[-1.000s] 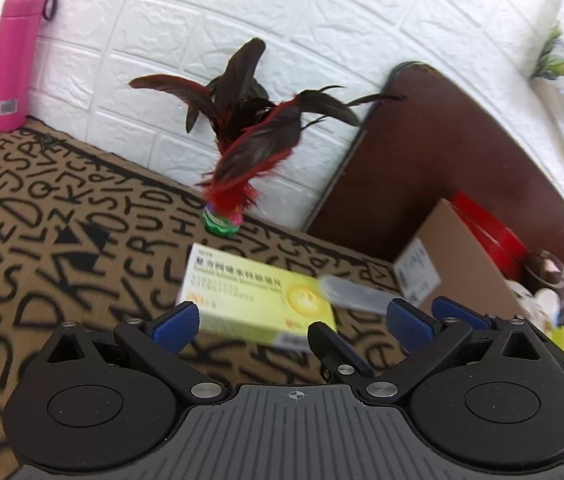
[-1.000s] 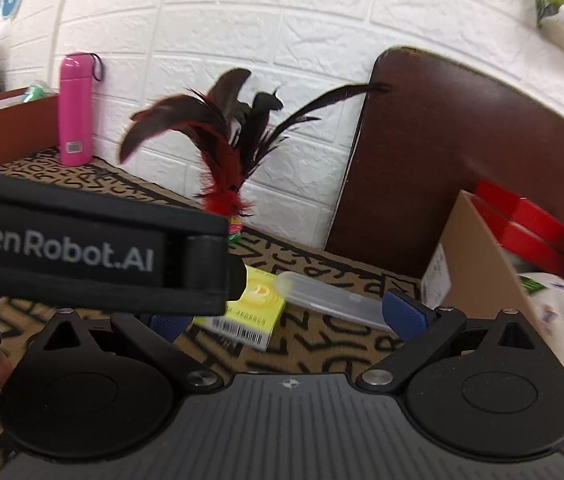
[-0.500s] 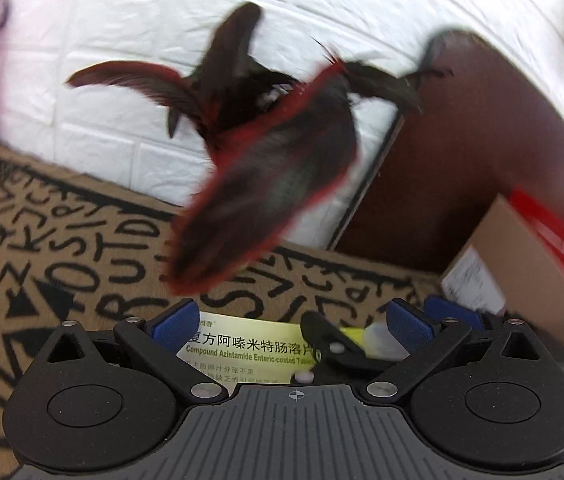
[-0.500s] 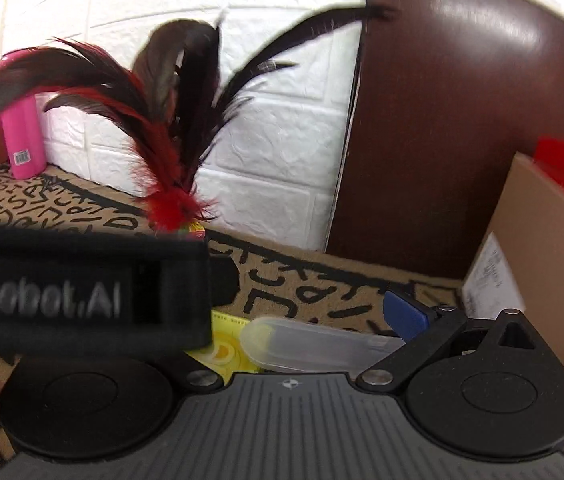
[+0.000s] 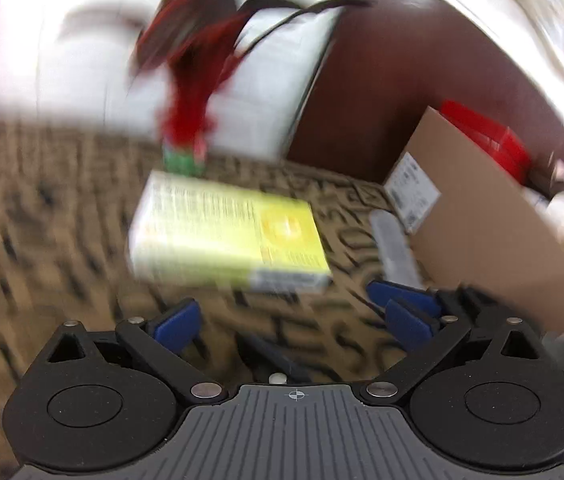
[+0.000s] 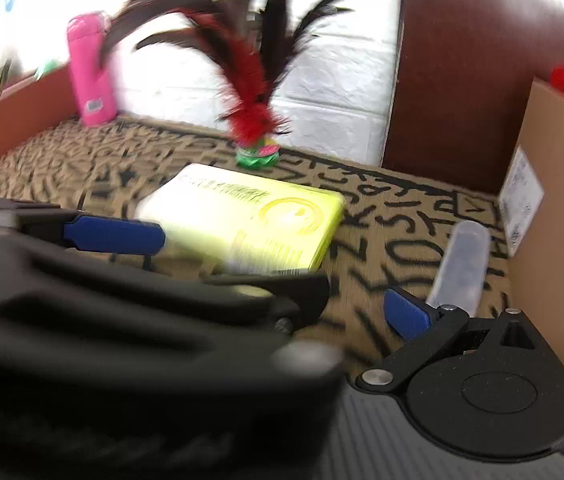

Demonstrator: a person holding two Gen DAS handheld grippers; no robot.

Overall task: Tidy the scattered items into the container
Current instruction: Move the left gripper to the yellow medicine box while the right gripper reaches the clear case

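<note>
Left tool (image 5: 288,322): blue-padded fingers spread wide, nothing between them, hovering just short of the box; this view is badly blurred.
Right tool (image 6: 406,314): only one blue finger pad (image 6: 408,316) shows, the other hidden behind the left tool's black body, so I cannot tell whether it is apart or together.
Flat yellow-green cardboard medicine box (image 5: 228,236): lying flat mid-counter on the tan counter cover printed with black letters (image 6: 82,160).
Clear plastic tube (image 6: 462,264): lying on the cover just beside the brown cardboard container (image 6: 554,208), at the counter's right side.
Red-and-black feather shuttlecock with green base (image 6: 256,128): upright near the counter's back edge, by the white brick wall (image 6: 330,80).
Pink bottle (image 6: 90,68): standing at the back left corner.
</note>
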